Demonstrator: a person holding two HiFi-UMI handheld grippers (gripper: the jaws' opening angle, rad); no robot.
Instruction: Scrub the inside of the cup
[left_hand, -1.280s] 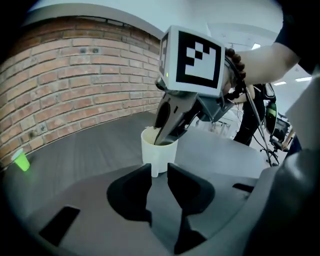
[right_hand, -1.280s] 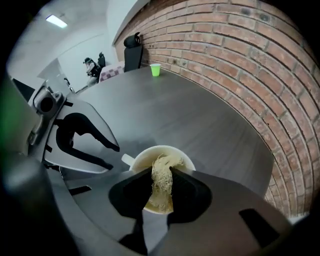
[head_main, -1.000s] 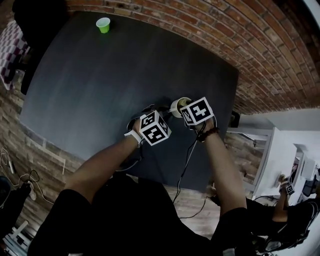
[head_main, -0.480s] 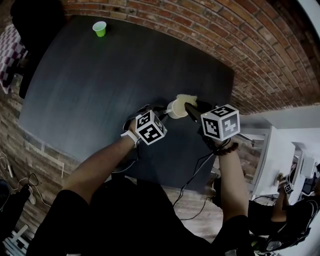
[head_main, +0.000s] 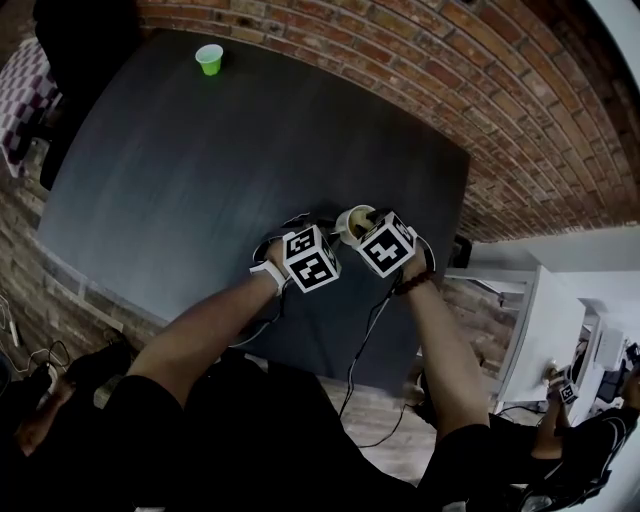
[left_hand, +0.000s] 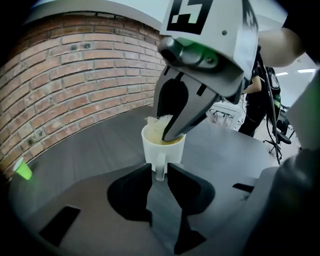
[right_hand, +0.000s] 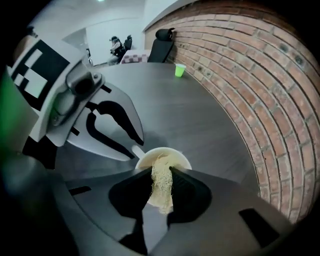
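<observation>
1. A white mug (left_hand: 169, 150) stands upright on the dark table (head_main: 200, 180), near the edge closest to the person. It is well apart from the small green cup (head_main: 209, 58) at the table's far corner.
2. The left gripper (left_hand: 159, 169) has its jaws closed narrowly on the mug's handle (right_hand: 136, 151), steadying the mug on the table.
3. The right gripper (right_hand: 161, 174), coming in from above the table, is clamped on a pale, fibrous scouring pad (right_hand: 161, 192). Its tips and the pad's end reach down into the mug's mouth.
4. The scrub appears to be under way, with the pad already working inside the mug.
5. Three things could go wrong from here:
   - The hold on the handle is thin, so a hard sideways stroke could twist the mug in the jaws or tip it on the table.
   - The loose pad could slip out of the right jaws if it snags on the inner wall.
   - The gripper's hard tips could knock the rim.
</observation>
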